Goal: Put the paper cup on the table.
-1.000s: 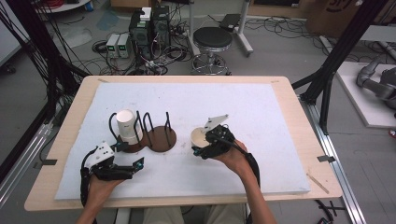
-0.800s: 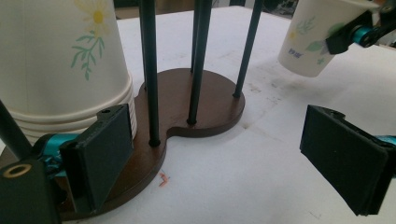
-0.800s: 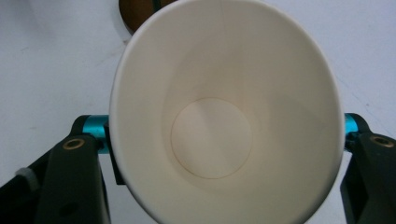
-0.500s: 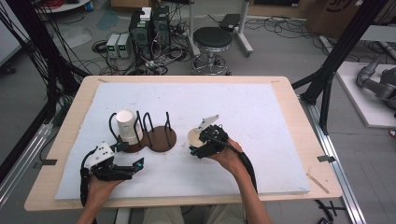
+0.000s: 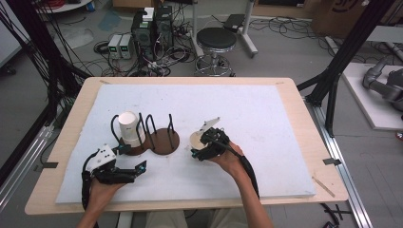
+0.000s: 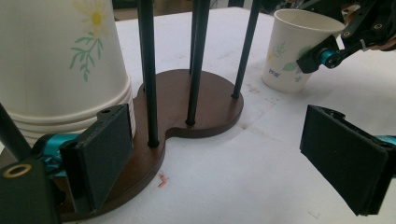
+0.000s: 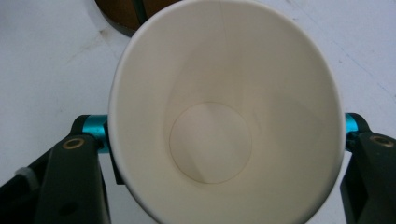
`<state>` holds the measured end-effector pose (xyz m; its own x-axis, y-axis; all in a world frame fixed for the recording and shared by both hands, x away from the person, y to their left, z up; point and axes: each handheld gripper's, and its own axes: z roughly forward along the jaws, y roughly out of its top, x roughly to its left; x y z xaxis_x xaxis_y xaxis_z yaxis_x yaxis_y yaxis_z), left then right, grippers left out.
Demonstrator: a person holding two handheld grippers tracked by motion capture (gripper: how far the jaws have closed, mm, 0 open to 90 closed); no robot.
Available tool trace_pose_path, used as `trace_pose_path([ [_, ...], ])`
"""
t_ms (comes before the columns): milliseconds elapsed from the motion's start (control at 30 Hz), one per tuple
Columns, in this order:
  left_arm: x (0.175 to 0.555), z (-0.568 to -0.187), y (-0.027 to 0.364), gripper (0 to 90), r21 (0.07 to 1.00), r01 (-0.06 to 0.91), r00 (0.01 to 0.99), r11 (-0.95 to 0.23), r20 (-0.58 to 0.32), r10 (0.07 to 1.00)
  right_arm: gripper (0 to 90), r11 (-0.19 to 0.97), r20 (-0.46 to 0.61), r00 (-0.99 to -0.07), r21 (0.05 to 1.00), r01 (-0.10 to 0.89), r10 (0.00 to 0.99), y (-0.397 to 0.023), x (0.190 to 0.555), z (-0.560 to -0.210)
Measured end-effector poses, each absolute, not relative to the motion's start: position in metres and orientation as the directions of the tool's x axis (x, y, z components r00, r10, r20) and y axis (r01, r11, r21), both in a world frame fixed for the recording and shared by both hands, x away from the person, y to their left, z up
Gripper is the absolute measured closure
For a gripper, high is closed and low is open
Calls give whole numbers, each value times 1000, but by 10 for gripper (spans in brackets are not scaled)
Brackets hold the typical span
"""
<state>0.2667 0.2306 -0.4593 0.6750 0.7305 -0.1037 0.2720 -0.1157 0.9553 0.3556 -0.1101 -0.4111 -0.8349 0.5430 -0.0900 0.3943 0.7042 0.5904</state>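
Note:
A stack of upside-down flower-print paper cups [image 5: 129, 128] [image 6: 65, 60] stands on a brown wooden rack base [image 5: 164, 142] [image 6: 201, 98] among black upright rods [image 6: 148, 70]. My left gripper [image 5: 138, 168] [image 6: 224, 158] lies on the mat in front of the rack, open, one pad [image 6: 100, 154] beside the stack. My right gripper [image 5: 199, 146] [image 7: 224, 140] is shut on a single upright paper cup [image 5: 196, 138] [image 6: 292, 51] [image 7: 224, 116], squeezed oval, slightly tilted, just right of the rack. I cannot tell whether the cup touches the mat.
A white foam mat [image 5: 266, 118] covers the wooden table [image 5: 294, 85]. Behind the table stand a stool [image 5: 216, 40], computer boxes and floor cables. Black frame posts rise at both sides. The mat to the right and far side is bare.
My right gripper has carried the single cup a little left and down, closer to the rack. The left gripper and the cup stack have not moved.

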Motion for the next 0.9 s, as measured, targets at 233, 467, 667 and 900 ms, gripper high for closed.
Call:
trace_pose_path([
  [233, 267, -459, 231, 94, 955, 273, 674, -114, -105, 731, 269, 705, -87, -837, 589, 394, 540, -111, 356, -412],
  [467, 267, -460, 231, 94, 955, 274, 681, -112, -111, 724, 146, 709, -108, -829, 585, 394, 549, -111, 358, -417],
  [667, 268, -459, 231, 94, 953, 280, 680, -114, -113, 724, 136, 687, -100, -821, 610, 396, 562, -119, 355, -418],
  [900, 268, -459, 231, 94, 953, 277, 681, -122, -105, 725, 136, 667, -79, -823, 631, 396, 563, -129, 348, -418],
])
